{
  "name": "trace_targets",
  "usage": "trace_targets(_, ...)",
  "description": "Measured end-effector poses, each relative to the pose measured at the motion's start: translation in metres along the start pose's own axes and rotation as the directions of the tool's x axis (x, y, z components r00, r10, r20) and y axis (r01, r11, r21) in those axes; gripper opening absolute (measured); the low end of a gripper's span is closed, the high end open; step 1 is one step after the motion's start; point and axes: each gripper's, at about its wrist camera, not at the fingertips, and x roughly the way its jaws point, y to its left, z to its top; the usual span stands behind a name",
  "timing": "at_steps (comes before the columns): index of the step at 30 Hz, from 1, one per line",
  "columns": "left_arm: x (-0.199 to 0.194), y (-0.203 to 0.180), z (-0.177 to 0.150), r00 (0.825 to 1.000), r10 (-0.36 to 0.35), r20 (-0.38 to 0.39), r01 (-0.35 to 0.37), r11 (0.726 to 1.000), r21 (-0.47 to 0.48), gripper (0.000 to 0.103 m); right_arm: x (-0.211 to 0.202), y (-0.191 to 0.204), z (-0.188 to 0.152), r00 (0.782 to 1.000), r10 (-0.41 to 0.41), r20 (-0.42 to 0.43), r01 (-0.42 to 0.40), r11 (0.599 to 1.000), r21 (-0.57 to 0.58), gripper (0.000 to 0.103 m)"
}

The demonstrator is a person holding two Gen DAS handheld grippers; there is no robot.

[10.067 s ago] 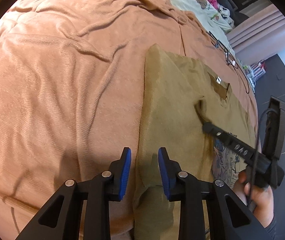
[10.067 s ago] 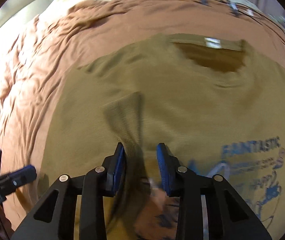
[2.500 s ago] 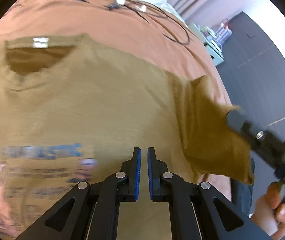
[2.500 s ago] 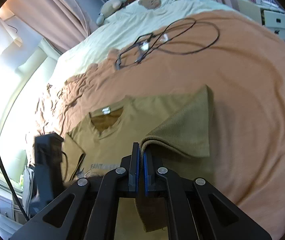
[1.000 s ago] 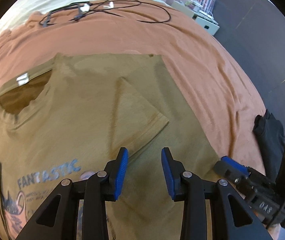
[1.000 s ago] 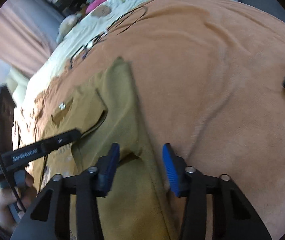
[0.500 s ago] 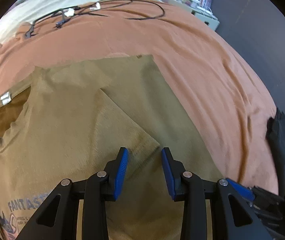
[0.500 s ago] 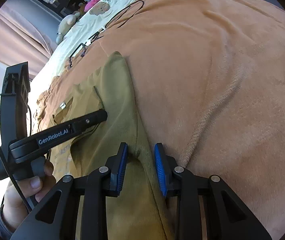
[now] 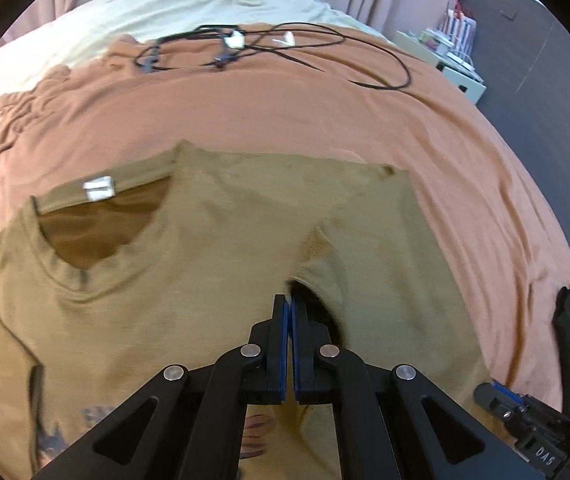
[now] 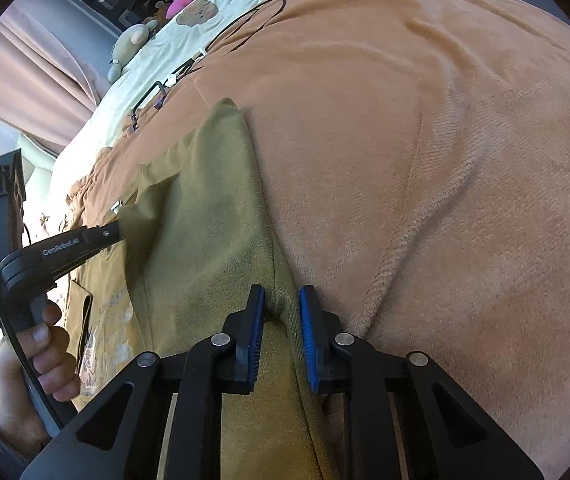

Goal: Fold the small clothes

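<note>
1. Pinching the folded-in sleeve's edge, the left gripper [image 9: 289, 308] has its jaws closed on the olive T-shirt [image 9: 205, 240], which lies flat on the orange blanket [image 9: 285, 112].
2. Right gripper [image 10: 281, 312]: jaws narrowly apart, straddling the shirt's folded side edge.
3. Close the right gripper fully before lifting, and move both together to keep the fold straight.

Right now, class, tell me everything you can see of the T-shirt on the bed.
The T-shirt is olive-tan knit cotton by its look, lying front up on the orange blanket. It has a ribbed round neck with a white label inside and a blurred blue print low on the chest. Its right side is folded over the front. The left claw is shut on that fold; the right claw, open, straddles the shirt's edge.
</note>
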Motion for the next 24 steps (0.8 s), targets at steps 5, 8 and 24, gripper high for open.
trace_targets(5, -0.005, 0.024, 0.003, 0.999, 0.035, 0.004, -0.035, 0.999, -0.038, 0.001, -0.001, 0.001, 0.000, 1.000, -0.008, -0.001, 0.008, 1.000, 0.001, 0.015)
trace_targets(8, -0.006, 0.036, 0.004, 0.999, 0.053, 0.000, -0.053, 0.997, -0.053, 0.002, -0.003, 0.006, 0.001, 1.000, -0.025, -0.008, 0.025, 1.000, -0.017, 0.015)
trace_targets(24, -0.008, 0.042, 0.016, 0.999, 0.032, 0.008, -0.032, 0.998, -0.059, 0.011, -0.008, 0.019, 0.001, 0.999, 0.002, 0.053, 0.002, 0.997, -0.077, 0.016)
